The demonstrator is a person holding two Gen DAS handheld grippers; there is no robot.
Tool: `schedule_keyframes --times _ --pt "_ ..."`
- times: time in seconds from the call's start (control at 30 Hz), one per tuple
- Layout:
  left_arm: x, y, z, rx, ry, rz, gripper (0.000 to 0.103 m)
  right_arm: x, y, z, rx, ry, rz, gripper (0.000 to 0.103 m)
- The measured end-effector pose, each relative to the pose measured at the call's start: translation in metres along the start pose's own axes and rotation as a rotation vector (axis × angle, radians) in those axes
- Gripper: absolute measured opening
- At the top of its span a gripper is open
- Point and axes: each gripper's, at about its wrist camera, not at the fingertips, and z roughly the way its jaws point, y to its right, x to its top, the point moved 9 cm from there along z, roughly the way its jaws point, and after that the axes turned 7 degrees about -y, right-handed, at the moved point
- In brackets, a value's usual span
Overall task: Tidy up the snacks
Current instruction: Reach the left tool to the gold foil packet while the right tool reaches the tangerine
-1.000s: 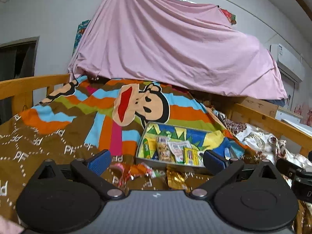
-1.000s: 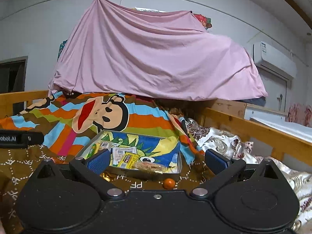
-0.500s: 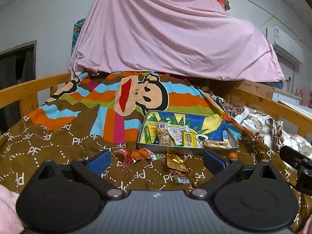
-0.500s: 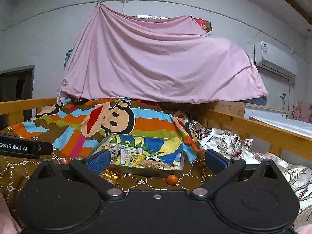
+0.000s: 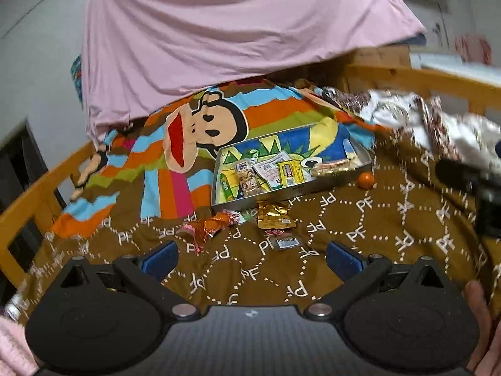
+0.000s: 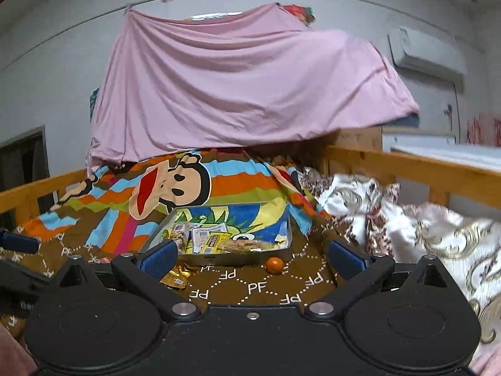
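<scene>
Left gripper (image 5: 250, 255): jaws wide, empty | right gripper (image 6: 250, 255): jaws wide, empty | crumpled gold foil snack packet (image 5: 274, 217): on brown quilt, beside shallow metal tray (image 5: 294, 189) | approach low, pinch packet edge.

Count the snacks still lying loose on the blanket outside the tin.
4, maybe more: a red-orange wrapper, a gold packet, a small dark packet nearest the left gripper, and an orange ball by the tin.
</scene>
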Motion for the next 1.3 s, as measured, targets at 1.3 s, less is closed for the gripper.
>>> schedule_keyframes --times 1.3 --pt "0.028 -0.002 0.106 0.047 -0.231 -0.208 0.102 -0.016 -0.006 0.160 0.092 -0.237 -0.137 0.102"
